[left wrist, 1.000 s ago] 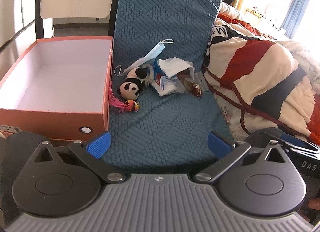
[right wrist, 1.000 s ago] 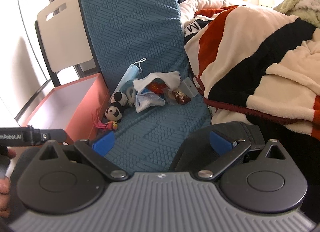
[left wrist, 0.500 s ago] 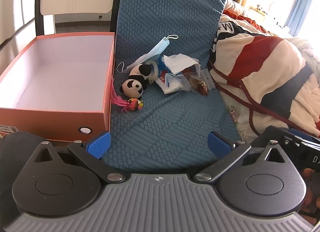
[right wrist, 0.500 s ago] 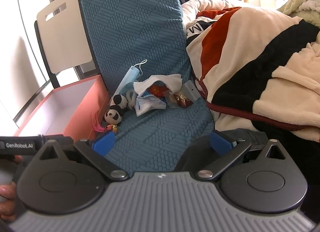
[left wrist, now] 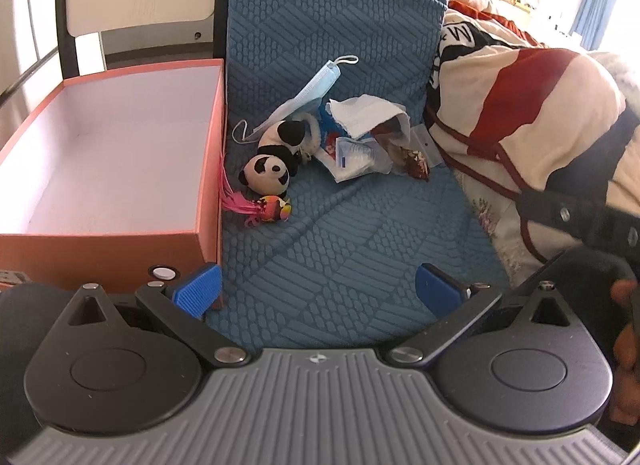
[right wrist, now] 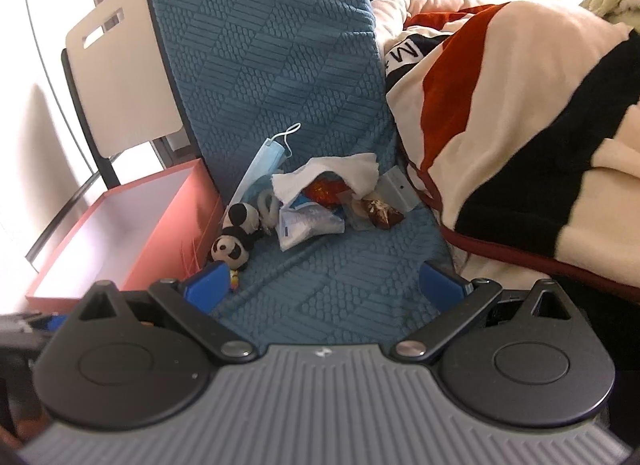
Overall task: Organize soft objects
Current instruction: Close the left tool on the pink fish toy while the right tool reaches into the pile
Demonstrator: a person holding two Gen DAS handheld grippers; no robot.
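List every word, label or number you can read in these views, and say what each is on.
"W": a large white letter on a black patch of the striped blanket, seen sideways.
Blue-and-white packet beside the panda plush: it bears a blue mark, too small to read.
Small mark on the left gripper body: a logo, no legible letters.
Orange box: no readable text.

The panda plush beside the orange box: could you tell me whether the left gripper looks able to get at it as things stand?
Probably yes. The left gripper is open, and only bare blue mat lies between it and the panda plush. The orange box and a pink-feathered toy crowd it closely.
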